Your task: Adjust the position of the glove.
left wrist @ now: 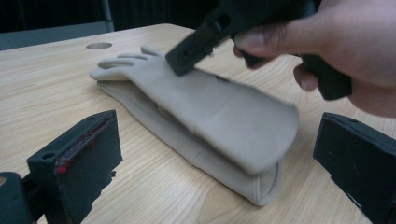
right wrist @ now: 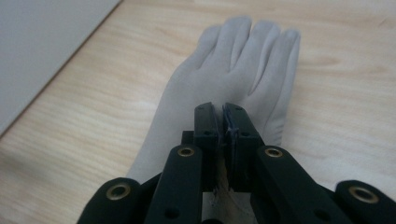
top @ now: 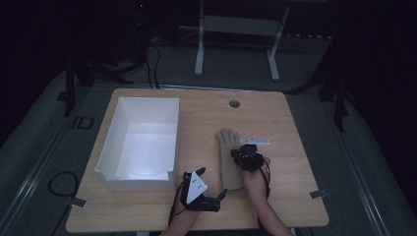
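Note:
A beige glove [top: 229,157] lies flat on the wooden table, fingers pointing away from me. In the left gripper view the glove [left wrist: 219,112] looks like two layers stacked, cuff nearest. My right gripper [top: 238,151] is over its hand part, jaws shut together with nothing between them [right wrist: 223,116]; the glove's fingers [right wrist: 247,51] lie just ahead. Its tip [left wrist: 187,58] is at the glove's surface; I cannot tell whether it touches. My left gripper [top: 220,199] rests near the cuff, open wide [left wrist: 215,186], the cuff between its jaws and apart from both.
A white open box [top: 110,142] stands on the left half of the table, its wall [right wrist: 42,42] left of the glove. A round cable hole [top: 234,103] sits near the far edge. Bare wood lies right of the glove.

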Action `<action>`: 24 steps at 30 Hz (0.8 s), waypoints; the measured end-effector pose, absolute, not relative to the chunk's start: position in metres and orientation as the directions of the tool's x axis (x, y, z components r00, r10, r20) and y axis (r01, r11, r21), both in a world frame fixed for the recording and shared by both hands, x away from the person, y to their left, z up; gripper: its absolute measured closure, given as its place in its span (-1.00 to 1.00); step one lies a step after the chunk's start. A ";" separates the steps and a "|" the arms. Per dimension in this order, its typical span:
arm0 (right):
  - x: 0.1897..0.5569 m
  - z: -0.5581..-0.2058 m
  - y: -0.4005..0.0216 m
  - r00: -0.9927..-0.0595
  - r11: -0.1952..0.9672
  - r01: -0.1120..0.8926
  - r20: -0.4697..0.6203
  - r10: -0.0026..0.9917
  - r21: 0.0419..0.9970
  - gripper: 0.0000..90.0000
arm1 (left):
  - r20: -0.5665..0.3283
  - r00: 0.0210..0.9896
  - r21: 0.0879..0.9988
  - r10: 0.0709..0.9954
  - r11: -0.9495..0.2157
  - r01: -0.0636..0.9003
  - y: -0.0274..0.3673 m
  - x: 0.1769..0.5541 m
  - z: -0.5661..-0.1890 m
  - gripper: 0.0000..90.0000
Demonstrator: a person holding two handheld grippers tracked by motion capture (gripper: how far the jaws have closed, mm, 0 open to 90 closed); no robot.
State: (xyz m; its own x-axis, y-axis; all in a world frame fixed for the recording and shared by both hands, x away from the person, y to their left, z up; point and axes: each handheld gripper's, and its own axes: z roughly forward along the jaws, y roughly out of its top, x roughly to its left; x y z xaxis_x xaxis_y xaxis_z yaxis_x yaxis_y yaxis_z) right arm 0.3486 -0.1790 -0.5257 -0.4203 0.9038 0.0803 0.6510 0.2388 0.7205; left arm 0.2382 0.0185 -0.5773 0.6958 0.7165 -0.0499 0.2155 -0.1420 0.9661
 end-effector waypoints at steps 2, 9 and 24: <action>0.349 -0.530 -0.179 -0.419 0.238 0.658 0.086 0.904 0.714 0.85 | -0.051 0.695 0.966 0.717 -0.141 0.216 0.018 0.238 -0.577 -0.97; 0.351 -0.539 -0.179 -0.424 0.238 0.674 0.102 0.900 0.700 0.81 | -0.048 0.697 0.966 0.715 -0.145 0.215 0.018 0.238 -0.577 -0.97; 0.352 -0.514 -0.194 -0.530 0.285 0.584 0.092 0.843 0.760 -0.21 | -0.063 0.710 0.968 0.701 -0.131 0.216 0.017 0.239 -0.577 -0.97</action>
State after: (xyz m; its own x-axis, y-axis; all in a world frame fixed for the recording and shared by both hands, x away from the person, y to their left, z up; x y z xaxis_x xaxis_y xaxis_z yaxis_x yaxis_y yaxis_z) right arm 0.3520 -0.1937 -0.5139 -0.5301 0.8430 0.0918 0.5844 0.2848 0.7598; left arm 0.2385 0.0169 -0.5773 0.7103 0.7011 -0.0631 0.2157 -0.1314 0.9676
